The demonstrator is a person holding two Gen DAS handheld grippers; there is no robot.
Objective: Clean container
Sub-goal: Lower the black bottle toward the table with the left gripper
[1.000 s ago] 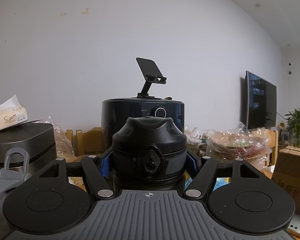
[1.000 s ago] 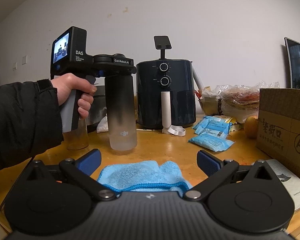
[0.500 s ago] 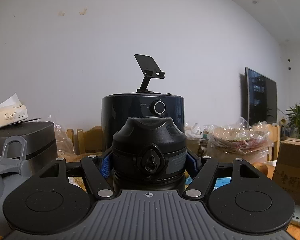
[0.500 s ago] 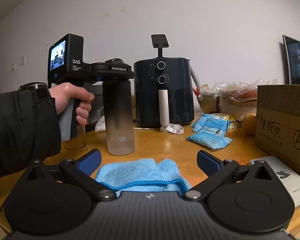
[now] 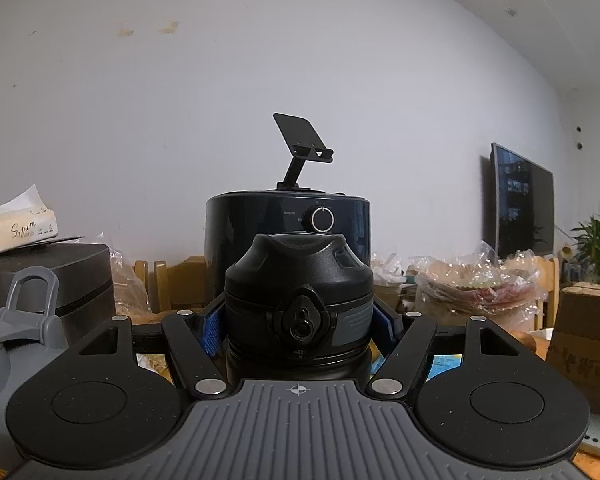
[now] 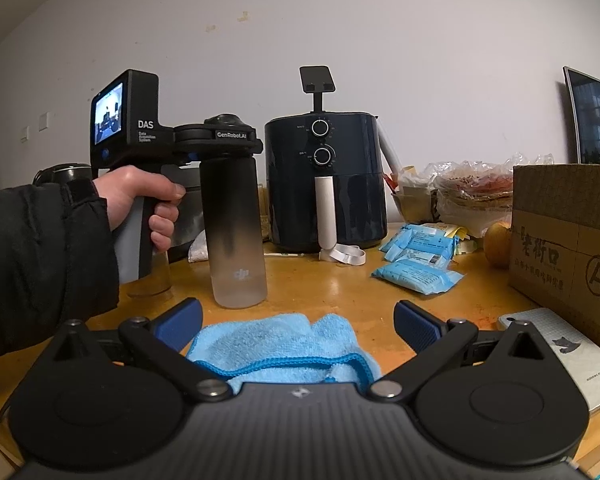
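Left gripper [image 5: 298, 320] clamped level on the black lid end of the bottle [image 6: 234, 232], blue fingers [image 5: 210, 330] pressed against either side of the cap. Bottle upright, dark at the top and fading to frosted clear at the base, its foot seemingly touching the wooden surface [image 6: 340, 284], though hard to tell from this angle. Held by a hand [image 6: 140, 196] in a dark sleeve, wrapped around the grey handle.

Right gripper [image 6: 298, 322] low over the near edge of the surface, fingers [image 6: 182, 322] spread wide, holding nothing. Blue cloth [image 6: 276, 340] bunched between and just beneath them, untouched by the pads as far as visible.

Behind the bottle, a dark air fryer [image 6: 326, 184] with two dials and a white handle. Blue packets [image 6: 418, 276] to its right, then a cardboard box [image 6: 564, 232] at the far right. Grey kettle-like lid with a loop [image 5: 28, 320] at lower left in the left wrist view.
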